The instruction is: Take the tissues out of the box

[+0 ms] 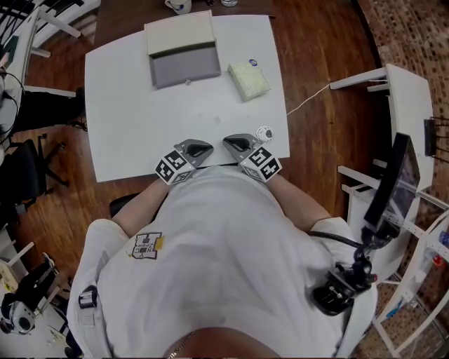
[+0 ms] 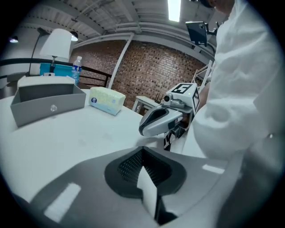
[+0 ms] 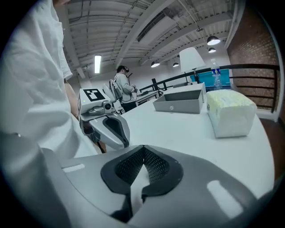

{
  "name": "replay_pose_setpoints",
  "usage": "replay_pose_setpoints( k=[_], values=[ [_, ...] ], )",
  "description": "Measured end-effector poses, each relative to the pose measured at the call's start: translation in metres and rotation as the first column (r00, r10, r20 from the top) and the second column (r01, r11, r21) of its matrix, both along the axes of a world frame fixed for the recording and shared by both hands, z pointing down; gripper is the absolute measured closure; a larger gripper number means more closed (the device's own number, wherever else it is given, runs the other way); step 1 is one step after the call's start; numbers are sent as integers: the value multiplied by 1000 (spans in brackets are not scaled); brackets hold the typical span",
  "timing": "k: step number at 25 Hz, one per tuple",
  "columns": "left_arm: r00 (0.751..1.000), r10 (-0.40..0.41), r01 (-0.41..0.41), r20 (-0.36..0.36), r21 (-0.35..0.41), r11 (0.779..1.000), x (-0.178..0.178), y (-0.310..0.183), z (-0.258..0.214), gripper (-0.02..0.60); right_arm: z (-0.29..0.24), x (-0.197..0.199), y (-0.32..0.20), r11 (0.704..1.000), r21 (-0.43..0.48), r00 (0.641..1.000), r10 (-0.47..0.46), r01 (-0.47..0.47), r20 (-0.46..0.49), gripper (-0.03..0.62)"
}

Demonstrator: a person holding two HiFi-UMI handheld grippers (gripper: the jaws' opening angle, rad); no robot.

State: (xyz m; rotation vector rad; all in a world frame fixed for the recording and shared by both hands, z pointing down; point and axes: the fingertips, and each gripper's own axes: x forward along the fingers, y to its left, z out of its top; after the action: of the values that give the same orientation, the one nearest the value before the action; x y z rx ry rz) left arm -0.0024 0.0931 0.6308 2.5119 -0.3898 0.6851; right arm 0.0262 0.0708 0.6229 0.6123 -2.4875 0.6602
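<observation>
A grey box (image 1: 184,64) with its cream lid (image 1: 179,34) tipped back stands at the far side of the white table (image 1: 119,112); its inside looks plain grey. A pale green tissue pack (image 1: 248,79) lies on the table just right of the box, apart from it. Both grippers hover at the table's near edge, close to my body and far from the box. My left gripper (image 1: 198,149) is shut with nothing between its jaws (image 2: 142,149). My right gripper (image 1: 236,144) is likewise shut and empty (image 3: 143,149). The two tips point toward each other.
A small round white object (image 1: 264,132) sits at the table's near right corner, beside my right gripper. A mug (image 1: 179,5) stands beyond the far edge. A white side table (image 1: 400,91) and a cable are to the right, and a dark chair (image 1: 28,168) is to the left.
</observation>
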Motion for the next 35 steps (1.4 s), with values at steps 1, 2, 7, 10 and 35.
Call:
replay_pose_setpoints(
  k=[1,2,7,10,35],
  values=[
    [1000,-3,3,0,1,1000,-1,-1,0,581,0,-1,0,1000,0,1000,-5,5,-2,594],
    [1000,-7,7,0,2,1000,-2,-2,-1,581,0,-2,0,1000,-1,1000,-10,10,-3,594],
    [999,-32,32,-10,10,999,-4,-9,-7,581,-2,-6,-1,1000,2,1000,-23,23,-1,594],
    [999,-42,42,-16,16,999,-2,-12,-9,581,-2,-4,-4,1000,6,1000,-13,13,1,594],
    [999,-48,49,-17,25,998,-3,-17,-12,581,-3,-9,-7,999,32,999,-35,36,-18,594]
  ],
)
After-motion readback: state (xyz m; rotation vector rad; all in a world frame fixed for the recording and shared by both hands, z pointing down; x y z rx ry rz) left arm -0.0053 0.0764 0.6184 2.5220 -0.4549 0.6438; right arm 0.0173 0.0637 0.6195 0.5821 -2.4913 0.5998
